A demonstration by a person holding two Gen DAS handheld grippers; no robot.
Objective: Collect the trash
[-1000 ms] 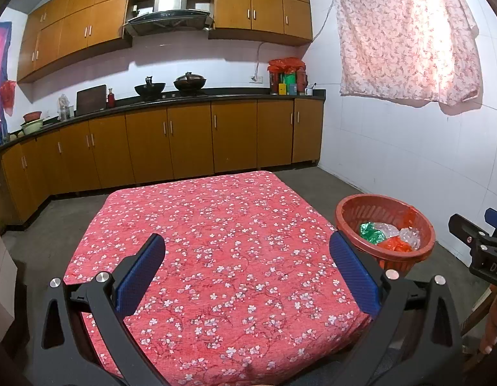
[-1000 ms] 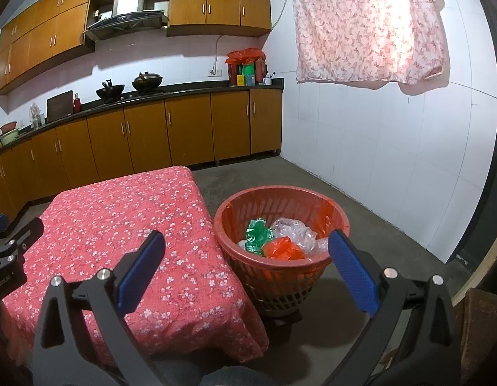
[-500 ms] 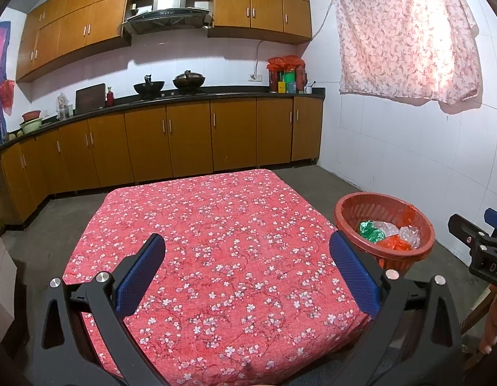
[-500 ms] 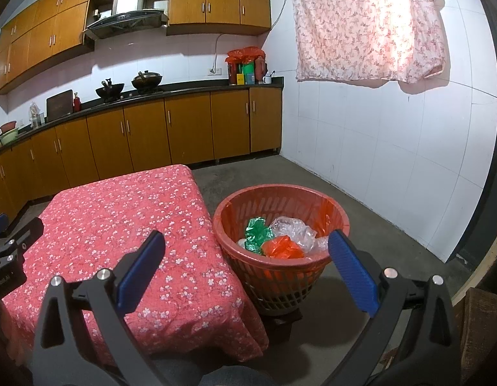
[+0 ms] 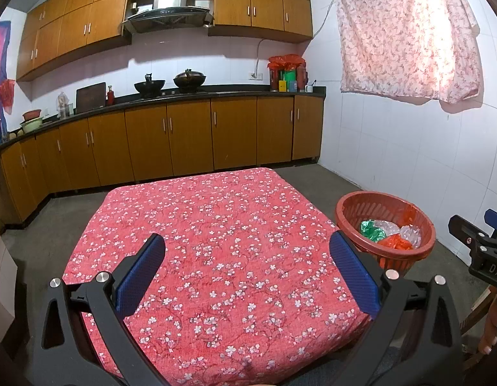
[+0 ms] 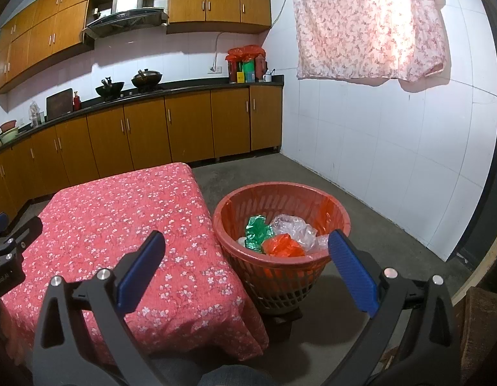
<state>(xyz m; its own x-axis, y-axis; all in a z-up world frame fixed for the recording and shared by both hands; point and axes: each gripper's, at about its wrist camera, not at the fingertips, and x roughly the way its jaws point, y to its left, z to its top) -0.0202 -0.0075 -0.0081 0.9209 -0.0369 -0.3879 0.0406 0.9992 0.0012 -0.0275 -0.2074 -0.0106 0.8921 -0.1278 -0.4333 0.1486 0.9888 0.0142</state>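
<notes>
A red plastic basket (image 6: 229, 222) stands on the floor just right of the table; it also shows in the left wrist view (image 5: 345, 215). Inside lie a green wrapper (image 6: 256, 233), an orange bag (image 6: 282, 246) and clear plastic (image 6: 293, 225). My left gripper (image 5: 247, 271) is open and empty above the near part of the table with the red flowered cloth (image 5: 216, 225). My right gripper (image 6: 247, 271) is open and empty, held near and above the basket's front rim. No loose trash shows on the cloth.
Wooden kitchen cabinets (image 5: 184, 138) with a dark counter run along the back wall. A white tiled wall (image 6: 393, 148) with a hanging flowered cloth (image 6: 367, 22) is on the right. Grey concrete floor (image 6: 377, 225) surrounds the basket.
Both views have drifted only slightly; the table and basket sit a little lower and nearer in frame. Both grippers stay open and empty.
</notes>
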